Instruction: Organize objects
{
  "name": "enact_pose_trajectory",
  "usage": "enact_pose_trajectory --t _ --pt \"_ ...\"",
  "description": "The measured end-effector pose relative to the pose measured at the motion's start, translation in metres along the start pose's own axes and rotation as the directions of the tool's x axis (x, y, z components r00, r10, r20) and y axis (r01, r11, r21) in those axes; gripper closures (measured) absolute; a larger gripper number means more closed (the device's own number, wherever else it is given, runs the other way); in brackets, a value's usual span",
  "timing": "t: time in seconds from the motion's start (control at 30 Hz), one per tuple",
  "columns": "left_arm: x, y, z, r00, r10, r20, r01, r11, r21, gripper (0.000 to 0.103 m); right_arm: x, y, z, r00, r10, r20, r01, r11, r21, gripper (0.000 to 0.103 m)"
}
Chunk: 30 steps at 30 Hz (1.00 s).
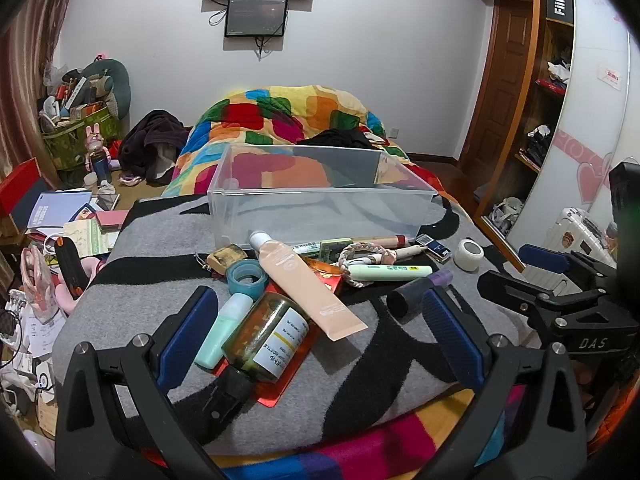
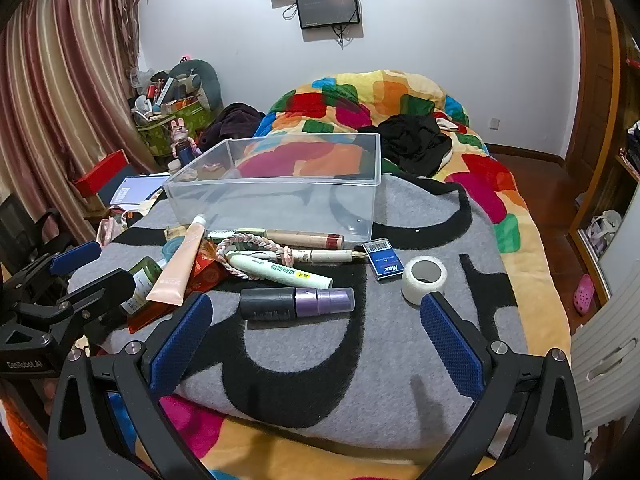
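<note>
A clear plastic box (image 1: 320, 191) (image 2: 276, 184) stands empty on the grey-and-black blanket (image 1: 160, 240). In front of it lies a jumble: a peach tube (image 1: 304, 284), an amber bottle (image 1: 266, 336), a mint bottle (image 1: 226, 330), a teal tape roll (image 1: 247, 278), a green marker (image 2: 280, 272), a black-and-purple tube (image 2: 296, 303), a blue staple box (image 2: 383, 262) and a white tape roll (image 2: 424, 278). My left gripper (image 1: 318, 294) is open over the amber bottle and peach tube. My right gripper (image 2: 316, 300) is open just before the black-and-purple tube. Neither holds anything.
A colourful quilt (image 2: 384, 96) with black clothes (image 2: 412, 140) lies behind the box. Books and clutter (image 1: 68, 216) crowd the floor at the left. A wardrobe (image 1: 536, 92) and a white suitcase (image 1: 580, 232) stand at the right.
</note>
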<state>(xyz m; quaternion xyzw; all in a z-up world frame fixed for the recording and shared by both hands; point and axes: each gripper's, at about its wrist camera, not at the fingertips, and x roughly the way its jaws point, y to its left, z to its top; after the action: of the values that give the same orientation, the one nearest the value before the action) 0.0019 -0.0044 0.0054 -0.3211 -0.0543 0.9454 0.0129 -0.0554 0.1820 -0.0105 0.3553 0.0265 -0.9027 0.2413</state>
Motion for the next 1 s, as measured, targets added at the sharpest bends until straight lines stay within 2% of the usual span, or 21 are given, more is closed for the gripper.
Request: enact_pose_trajectory --t 0.53,1.0 --pt "-0.0018 -0.0016 -0.0003 1.0 -0.005 0.004 0.004 1.0 0.009 0.0 -0.0011 0.0007 0.0012 1.0 0.011 -0.008 -0.011 1.0 0.005 0.0" --pt "0.0014 0.001 -0.0006 0.999 -0.027 -0.029 0.027 1.0 -0.006 0.0 -0.0008 -0.0005 0.0028 1.0 0.027 -0.011 -0.027 1.0 0.016 0.0"
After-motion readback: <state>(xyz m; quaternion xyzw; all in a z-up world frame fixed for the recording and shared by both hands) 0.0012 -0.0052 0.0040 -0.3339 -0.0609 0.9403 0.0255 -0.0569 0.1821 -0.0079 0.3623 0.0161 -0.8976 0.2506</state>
